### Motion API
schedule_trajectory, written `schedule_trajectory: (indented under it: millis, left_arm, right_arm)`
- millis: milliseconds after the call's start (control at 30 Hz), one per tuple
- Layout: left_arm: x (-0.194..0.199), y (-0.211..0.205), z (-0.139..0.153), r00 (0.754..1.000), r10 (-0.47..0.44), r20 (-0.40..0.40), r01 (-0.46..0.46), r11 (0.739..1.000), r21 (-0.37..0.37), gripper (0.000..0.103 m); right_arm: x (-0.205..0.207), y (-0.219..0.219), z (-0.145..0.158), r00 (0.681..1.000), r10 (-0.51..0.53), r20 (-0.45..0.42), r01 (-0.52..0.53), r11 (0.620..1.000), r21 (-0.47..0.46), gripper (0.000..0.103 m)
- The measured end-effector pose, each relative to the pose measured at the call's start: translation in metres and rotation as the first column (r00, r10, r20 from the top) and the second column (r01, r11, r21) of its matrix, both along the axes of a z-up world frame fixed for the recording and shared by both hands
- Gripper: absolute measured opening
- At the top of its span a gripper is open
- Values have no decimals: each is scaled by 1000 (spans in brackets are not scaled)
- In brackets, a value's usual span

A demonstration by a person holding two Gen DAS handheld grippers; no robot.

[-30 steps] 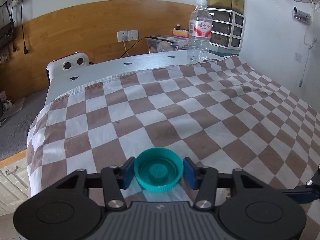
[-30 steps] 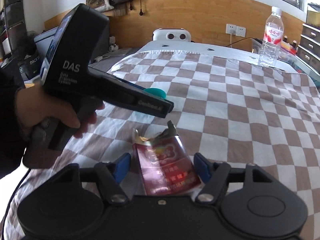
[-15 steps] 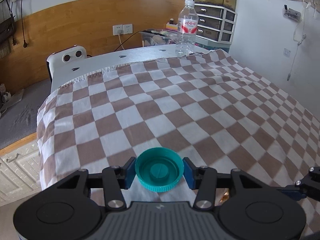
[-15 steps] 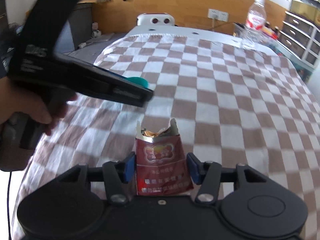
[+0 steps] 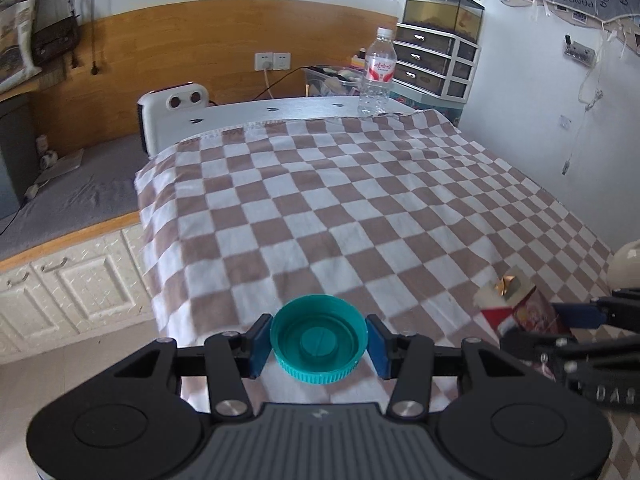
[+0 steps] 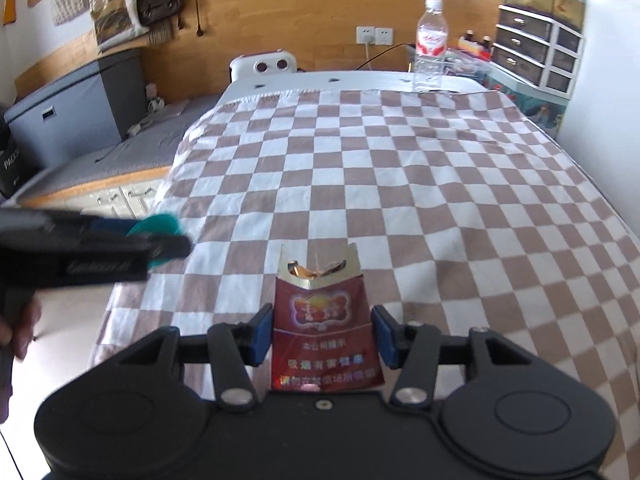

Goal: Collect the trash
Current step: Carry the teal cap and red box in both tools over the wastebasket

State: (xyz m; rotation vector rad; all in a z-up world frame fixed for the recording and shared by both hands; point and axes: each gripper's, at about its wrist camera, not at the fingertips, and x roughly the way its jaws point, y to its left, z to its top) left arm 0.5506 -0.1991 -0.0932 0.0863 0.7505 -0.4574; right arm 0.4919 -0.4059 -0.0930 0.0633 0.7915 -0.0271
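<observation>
Holding two pieces of trash clear of the checked cloth (image 5: pixel 360 208), one per gripper; entries run left to right.

Left gripper (image 5: pixel 319 340): closed on the teal cap (image 5: pixel 319 340); blue pads press its rim on both sides; the cap's open side faces the camera, ribbed edge down; a side pinch probably suits it, since the rim is the stiffest part.

Cap position: off the cloth, above the near left corner of the bed, with white cabinets (image 5: pixel 72 284) beyond the edge; in the right wrist view the cap (image 6: pixel 158 226) shows just past the left tool's dark body, blurred.

Right gripper (image 6: pixel 323 334): closed, or very nearly, on the red cigarette pack (image 6: pixel 324 320); the left pad meets the pack's side; at the right pad I cannot tell contact from a thin gap; the pack stands upright, torn top with gold foil away from the camera, lower half sunk between the fingers; likely held low to stop it tipping.

Pack position: lifted above the near end of the cloth; the left wrist view shows it (image 5: pixel 516 308) just beside the cap, to its right.

Far end: water bottle (image 6: pixel 431 46) upright at the cloth's far edge, well apart from both grippers; untouched.

Judgement: both grasps done; no bin in either view, so the drop point is unknown.
</observation>
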Motion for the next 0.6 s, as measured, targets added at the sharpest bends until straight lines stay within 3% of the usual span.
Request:
schedule_trajectory:
  millis: [300,600]
  left_arm:
    - [-90,58,15,991,133,-19,-133,991,-13,50]
    - [-160,130,11,952,303,-41,-304,953,-9,50]
  right_arm:
    - [-55,19,21,999,30,28,-30,999,23,52]
    - [-91,66,24,993,111,40,-113,993,45,53]
